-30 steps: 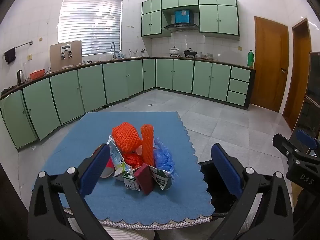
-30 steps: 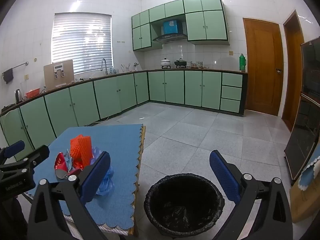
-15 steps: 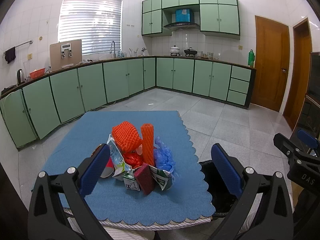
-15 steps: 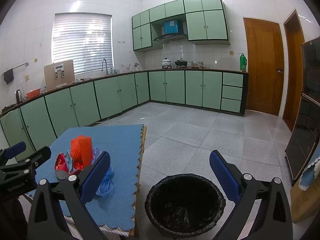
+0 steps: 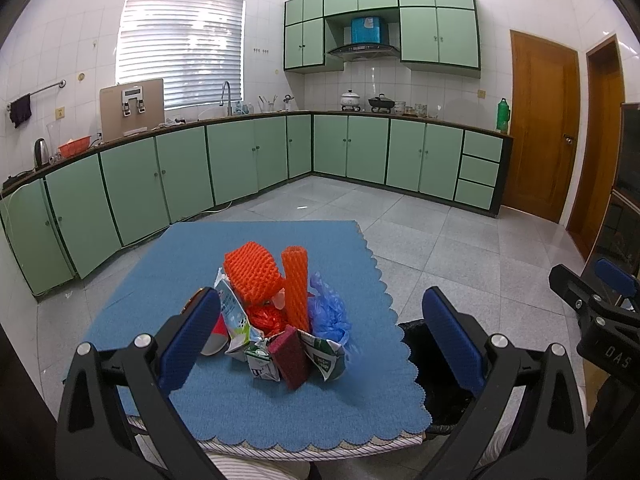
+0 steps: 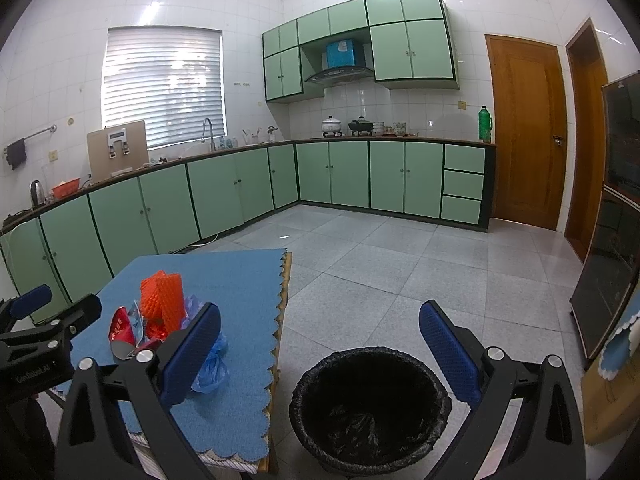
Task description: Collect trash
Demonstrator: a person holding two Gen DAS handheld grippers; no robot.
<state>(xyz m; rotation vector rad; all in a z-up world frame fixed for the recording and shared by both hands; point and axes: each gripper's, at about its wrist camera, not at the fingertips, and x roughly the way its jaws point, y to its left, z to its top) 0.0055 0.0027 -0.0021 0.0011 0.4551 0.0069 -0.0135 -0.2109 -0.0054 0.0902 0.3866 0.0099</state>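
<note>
The left gripper (image 5: 320, 328) is hovering spread over a heap of orange foam netting and crumpled cartons (image 5: 280, 320) sitting mid-surface (blue scalloped cloth (image 5: 248, 408)). The right gripper (image 6: 320, 340) is hanging spread, empty, above the black-lined round bin (image 6: 370, 408) on the floor beside the surface's right edge.

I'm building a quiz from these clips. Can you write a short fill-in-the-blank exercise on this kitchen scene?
1. The trash pile lies on a ____ cloth.
2. The bin on the floor is lined with a ____ bag.
3. The left gripper and the right gripper both have their jaws ____.
4. The two foam nets in the pile are ____.

Missing words: blue; black; open; orange
</note>
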